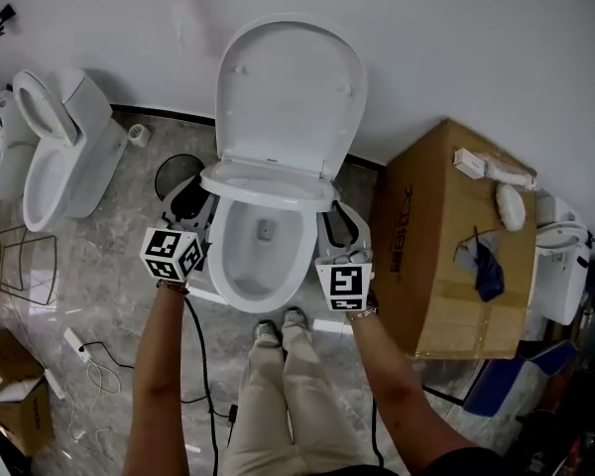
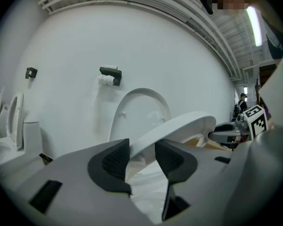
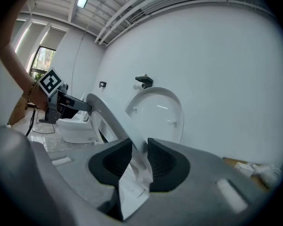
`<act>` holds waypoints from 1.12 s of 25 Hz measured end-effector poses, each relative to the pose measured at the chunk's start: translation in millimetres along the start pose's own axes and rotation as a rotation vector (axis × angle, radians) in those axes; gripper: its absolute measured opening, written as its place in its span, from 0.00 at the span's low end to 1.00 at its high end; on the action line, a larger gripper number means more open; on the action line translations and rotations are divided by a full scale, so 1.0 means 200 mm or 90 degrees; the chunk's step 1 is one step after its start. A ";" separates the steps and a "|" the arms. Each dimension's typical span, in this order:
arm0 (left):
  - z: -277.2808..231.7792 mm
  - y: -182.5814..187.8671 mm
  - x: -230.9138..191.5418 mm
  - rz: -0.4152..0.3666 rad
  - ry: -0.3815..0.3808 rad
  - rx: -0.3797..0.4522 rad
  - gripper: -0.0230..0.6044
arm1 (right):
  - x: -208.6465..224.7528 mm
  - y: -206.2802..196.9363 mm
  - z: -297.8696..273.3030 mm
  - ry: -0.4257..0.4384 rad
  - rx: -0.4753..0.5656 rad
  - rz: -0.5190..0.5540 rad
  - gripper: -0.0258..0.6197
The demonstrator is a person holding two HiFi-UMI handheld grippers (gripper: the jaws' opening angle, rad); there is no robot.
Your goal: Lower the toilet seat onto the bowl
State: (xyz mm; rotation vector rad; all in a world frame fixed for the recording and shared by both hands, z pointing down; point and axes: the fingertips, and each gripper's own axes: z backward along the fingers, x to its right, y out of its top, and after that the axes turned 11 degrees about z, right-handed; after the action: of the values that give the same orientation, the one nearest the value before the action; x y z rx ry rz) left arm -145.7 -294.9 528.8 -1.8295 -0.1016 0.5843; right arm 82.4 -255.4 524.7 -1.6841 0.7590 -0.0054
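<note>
The white toilet bowl (image 1: 263,266) stands against the wall with its lid (image 1: 288,87) upright. The toilet seat (image 1: 268,184) hangs tilted partway between lid and bowl. My left gripper (image 1: 204,192) is shut on the seat's left rim and my right gripper (image 1: 330,209) on its right rim. In the left gripper view the seat (image 2: 184,126) runs between the dark pads (image 2: 114,160) of my left gripper (image 2: 141,155), with the other gripper's marker cube beyond. In the right gripper view the seat's edge (image 3: 108,117) is pinched in my right gripper (image 3: 139,155).
A second toilet (image 1: 59,157) stands at the left and a large cardboard box (image 1: 446,236) close on the right, with another toilet (image 1: 560,266) behind it. A paper roll (image 1: 139,134), wire rack (image 1: 20,266) and cable (image 1: 94,360) lie on the floor. The person's legs (image 1: 278,385) face the bowl.
</note>
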 end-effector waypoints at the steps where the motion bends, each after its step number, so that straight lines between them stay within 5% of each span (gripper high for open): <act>1: 0.02 -0.03 0.00 -0.002 -0.001 -0.001 0.31 | -0.02 -0.02 0.02 -0.001 -0.002 0.002 0.19; 28: 0.36 -0.44 0.01 -0.042 -0.001 0.005 0.30 | -0.38 -0.28 0.30 -0.018 -0.043 -0.004 0.19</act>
State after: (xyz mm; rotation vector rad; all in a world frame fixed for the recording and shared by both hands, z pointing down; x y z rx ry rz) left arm -156.7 -201.1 591.7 -1.8110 -0.1596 0.5385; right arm 74.0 -164.0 587.9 -1.7468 0.7400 0.0388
